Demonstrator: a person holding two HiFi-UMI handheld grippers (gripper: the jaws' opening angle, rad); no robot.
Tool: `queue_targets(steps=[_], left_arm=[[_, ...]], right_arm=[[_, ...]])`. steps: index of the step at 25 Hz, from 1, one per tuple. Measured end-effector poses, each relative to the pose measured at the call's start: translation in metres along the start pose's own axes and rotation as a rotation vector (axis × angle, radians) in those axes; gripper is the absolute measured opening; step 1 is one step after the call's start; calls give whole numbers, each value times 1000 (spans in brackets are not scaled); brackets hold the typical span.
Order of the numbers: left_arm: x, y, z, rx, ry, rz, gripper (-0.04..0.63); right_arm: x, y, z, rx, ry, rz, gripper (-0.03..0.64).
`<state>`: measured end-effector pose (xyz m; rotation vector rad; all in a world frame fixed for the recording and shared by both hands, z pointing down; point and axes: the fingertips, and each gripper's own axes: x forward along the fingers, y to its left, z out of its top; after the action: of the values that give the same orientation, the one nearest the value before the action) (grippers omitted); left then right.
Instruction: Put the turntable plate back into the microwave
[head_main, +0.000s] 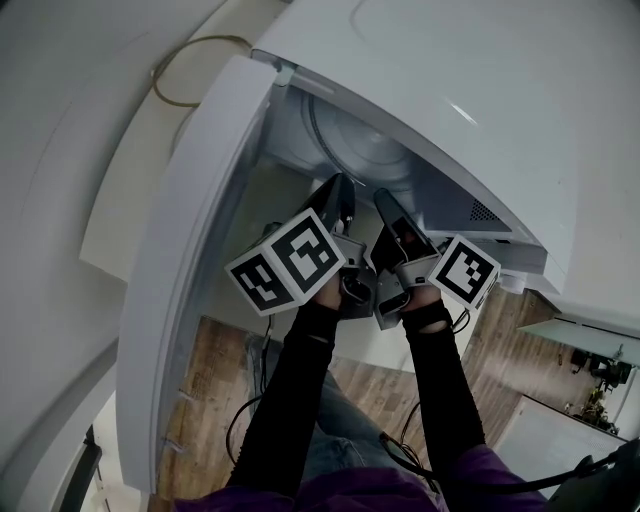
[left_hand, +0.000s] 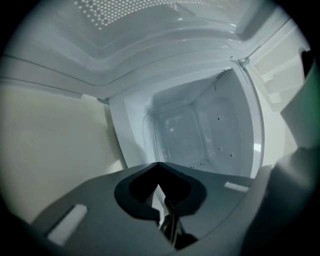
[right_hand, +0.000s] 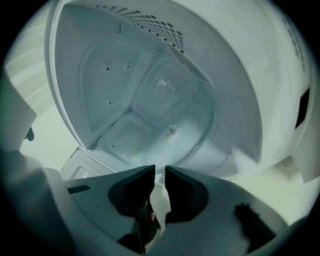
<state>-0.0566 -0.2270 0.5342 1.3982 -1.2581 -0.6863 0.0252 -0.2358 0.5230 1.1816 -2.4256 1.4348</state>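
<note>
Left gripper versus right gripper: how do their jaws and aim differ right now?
The left gripper has its jaws shut tip to tip, nothing between; the right gripper has a narrow gap. The left gripper looks at bare cavity walls; the right gripper looks at the turntable plate. Both point into the open microwave.

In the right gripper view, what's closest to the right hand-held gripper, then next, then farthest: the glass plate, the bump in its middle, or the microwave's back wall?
From the right hand-held gripper:
1. turntable plate: its near rim is right at the jaw tips.
2. centre hub: in the plate's middle, further in.
3. back wall: deepest, behind the plate.
</note>
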Motion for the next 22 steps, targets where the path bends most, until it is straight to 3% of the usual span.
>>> queue_targets(steps=[5, 11, 14, 19, 22], left_arm=[[-13, 12, -1, -3, -19, 21, 6], [-38, -2, -3, 140, -19, 46, 6], [-54, -34, 0, 276, -46, -4, 6], [-88, -116, 4, 622, -125, -104, 6], [-111, -170, 10, 785, -212, -174, 6]], right_arm=[[-1, 7, -1, -14, -6, 26, 69], [-19, 53, -5, -140, -37, 108, 61], [-41, 85, 3, -323, -88, 128, 61], [-92, 140, 30, -706, -214, 89, 54], [-123, 172, 51, -839, -321, 90, 52]])
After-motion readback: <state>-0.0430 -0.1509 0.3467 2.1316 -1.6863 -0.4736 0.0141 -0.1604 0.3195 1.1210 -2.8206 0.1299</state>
